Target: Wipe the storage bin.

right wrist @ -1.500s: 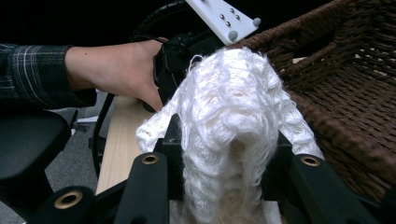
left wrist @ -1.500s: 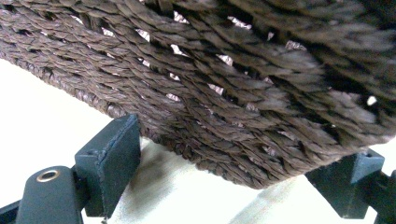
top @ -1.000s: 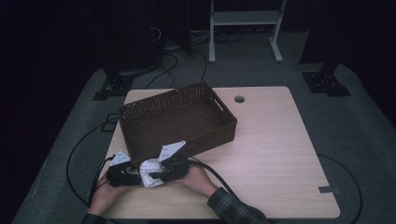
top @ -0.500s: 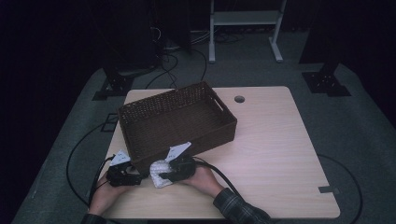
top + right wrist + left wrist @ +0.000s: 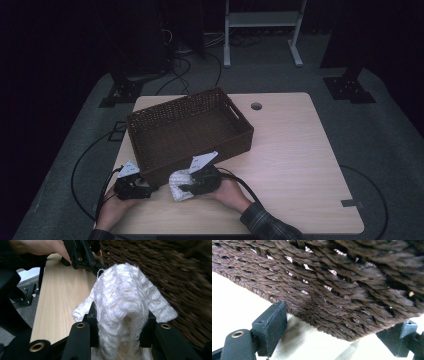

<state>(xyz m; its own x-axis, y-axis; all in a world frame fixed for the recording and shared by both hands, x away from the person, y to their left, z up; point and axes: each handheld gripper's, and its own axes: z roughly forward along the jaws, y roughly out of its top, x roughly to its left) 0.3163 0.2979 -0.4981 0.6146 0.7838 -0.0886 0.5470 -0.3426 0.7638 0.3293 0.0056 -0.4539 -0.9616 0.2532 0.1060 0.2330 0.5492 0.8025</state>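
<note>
At the near edge of the table [image 5: 300,200], the person's right hand [image 5: 231,192] holds the right gripper [image 5: 186,189] low over the wood, its jaws pinched tight on a white cloth [image 5: 180,186]. In the right gripper view the cloth [image 5: 122,305] bunches up between the two black jaws and spills out to both sides, with the basket wall [image 5: 175,285] close beside it. Just beside the cloth, toward the table's left corner, the left hand [image 5: 112,210] holds the left gripper [image 5: 147,190], which points at the basket's near wall. In the left gripper view its jaws stand spread wide, one on each side of the basket's lower corner [image 5: 332,305]; whether the pads touch the weave cannot be told. The left gripper also shows at the top of the right gripper view [image 5: 96,266], just beyond the cloth. Behind both grippers sits the brown wicker basket [image 5: 150,150], set at an angle across the table's left half. Farther off, a small round hole [image 5: 256,106] marks the tabletop near its far edge.
</note>
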